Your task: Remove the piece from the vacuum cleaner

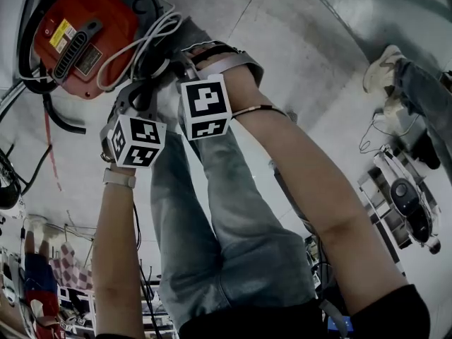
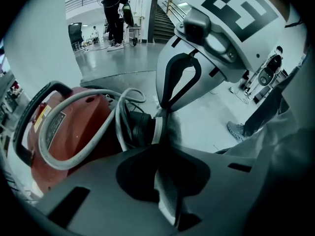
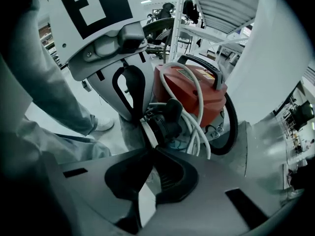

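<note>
The red vacuum cleaner (image 1: 78,27) lies on the floor with a white cord (image 1: 141,44) looped over it. A black hose cuff (image 2: 138,127) with a pale collar (image 2: 156,132) sticks out of it, and a grey piece (image 2: 173,127) is plugged into that collar. My left gripper (image 2: 163,124) and my right gripper (image 2: 165,107) meet tip to tip at the collar from opposite sides. Each pair of jaws is pinched together on the grey piece (image 3: 129,134). In the right gripper view my right gripper (image 3: 147,146) faces the left gripper (image 3: 138,118) across the cuff.
A ribbed black hose (image 3: 231,127) curls round the vacuum's far side. The holder's legs in jeans (image 1: 233,232) stand right behind the grippers. Another person's shoe (image 1: 381,66) and a small machine (image 1: 406,200) are on the floor to the right. Shelving (image 3: 221,4) rises behind the vacuum.
</note>
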`<action>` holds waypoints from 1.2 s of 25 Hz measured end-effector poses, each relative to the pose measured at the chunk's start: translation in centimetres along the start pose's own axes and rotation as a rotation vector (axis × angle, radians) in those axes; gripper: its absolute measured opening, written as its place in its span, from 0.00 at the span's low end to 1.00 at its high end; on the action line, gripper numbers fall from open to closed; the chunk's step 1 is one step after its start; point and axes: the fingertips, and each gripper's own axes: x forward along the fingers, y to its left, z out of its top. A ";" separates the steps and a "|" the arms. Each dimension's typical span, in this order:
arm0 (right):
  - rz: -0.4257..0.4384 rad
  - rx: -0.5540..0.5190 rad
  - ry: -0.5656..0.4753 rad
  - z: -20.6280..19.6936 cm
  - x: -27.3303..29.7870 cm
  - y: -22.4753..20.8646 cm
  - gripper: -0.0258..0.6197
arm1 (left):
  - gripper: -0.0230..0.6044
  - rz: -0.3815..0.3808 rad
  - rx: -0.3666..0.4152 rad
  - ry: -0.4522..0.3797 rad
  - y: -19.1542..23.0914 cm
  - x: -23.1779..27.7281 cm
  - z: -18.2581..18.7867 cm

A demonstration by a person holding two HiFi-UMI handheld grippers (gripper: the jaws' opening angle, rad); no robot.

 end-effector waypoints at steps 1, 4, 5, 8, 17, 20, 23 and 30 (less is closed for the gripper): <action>-0.002 0.008 -0.002 0.0 -0.1 0.1 0.11 | 0.10 0.002 -0.005 0.002 0.0 -0.1 0.0; -0.006 0.014 -0.001 -0.1 -0.1 0.3 0.11 | 0.10 0.007 -0.017 0.009 -0.1 -0.1 -0.1; -0.007 0.017 0.000 -0.1 0.0 0.3 0.11 | 0.10 0.006 -0.022 0.009 -0.1 0.0 -0.1; -0.012 0.033 0.000 0.0 0.0 0.4 0.11 | 0.10 0.004 -0.033 0.009 -0.3 -0.1 -0.3; -0.022 0.060 -0.001 -0.4 -0.2 0.7 0.11 | 0.10 -0.008 -0.094 0.006 -1.6 0.0 -0.3; -0.023 0.062 -0.001 -0.6 -0.3 1.1 0.11 | 0.10 -0.009 -0.085 0.007 -2.0 0.0 -0.3; -0.031 0.068 -0.002 -0.8 -0.3 1.4 0.11 | 0.10 -0.004 -0.072 0.011 -2.1 0.2 -0.4; -0.050 0.097 -0.007 -0.9 -0.5 1.9 0.11 | 0.10 0.011 -0.060 0.016 -2.4 0.1 -0.5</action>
